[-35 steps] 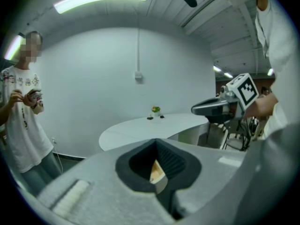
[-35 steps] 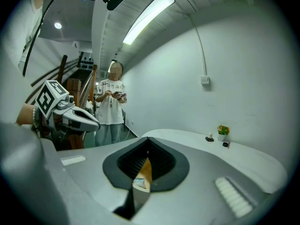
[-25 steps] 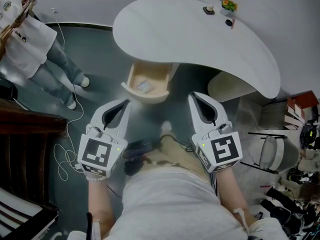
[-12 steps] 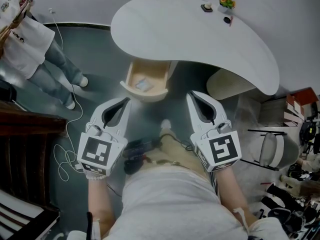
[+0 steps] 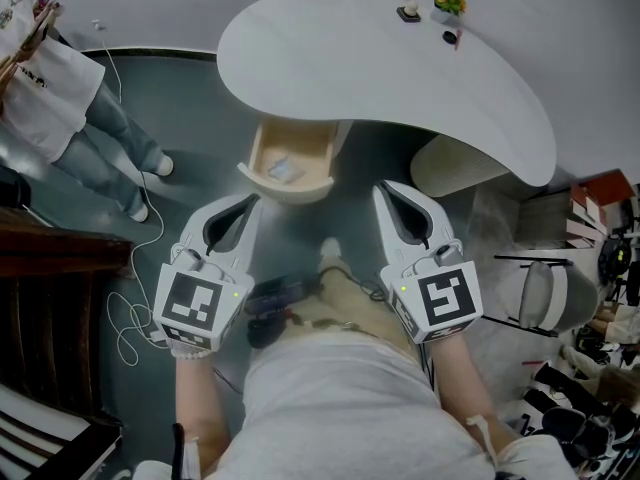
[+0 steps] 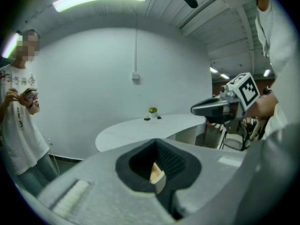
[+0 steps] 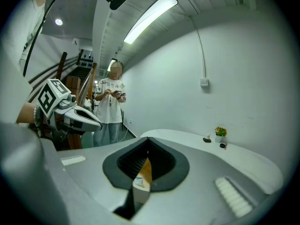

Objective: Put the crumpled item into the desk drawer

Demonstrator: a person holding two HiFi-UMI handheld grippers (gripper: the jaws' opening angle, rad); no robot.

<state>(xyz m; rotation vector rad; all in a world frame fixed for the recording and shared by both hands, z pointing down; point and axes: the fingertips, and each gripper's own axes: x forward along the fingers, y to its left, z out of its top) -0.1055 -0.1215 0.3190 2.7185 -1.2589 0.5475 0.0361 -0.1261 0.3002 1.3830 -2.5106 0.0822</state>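
Note:
The white curved desk (image 5: pixel 400 78) has its wooden drawer (image 5: pixel 262 154) pulled open below the front edge. A small pale crumpled item (image 5: pixel 284 169) lies inside the drawer. My left gripper (image 5: pixel 250 202) hangs shut and holds nothing, just short of the drawer's front, to its lower left. My right gripper (image 5: pixel 385 190) is also shut and holds nothing, to the drawer's lower right. In the left gripper view the left gripper (image 6: pixel 156 140) has closed jaws, with the drawer (image 6: pixel 156 173) showing through their pocket. The right gripper (image 7: pixel 149 138) looks the same in its own view.
A person (image 5: pixel 60 98) stands at the far left beside dark wooden furniture (image 5: pixel 50 308). A white cable (image 5: pixel 140 298) trails over the floor. A small plant (image 5: pixel 447 2) and little objects sit on the desk's far end. A chair (image 5: pixel 545 303) and clutter stand at the right.
The head view has drifted slightly, so the desk and drawer sit a little further left. Both grippers keep the same pose and stay shut.

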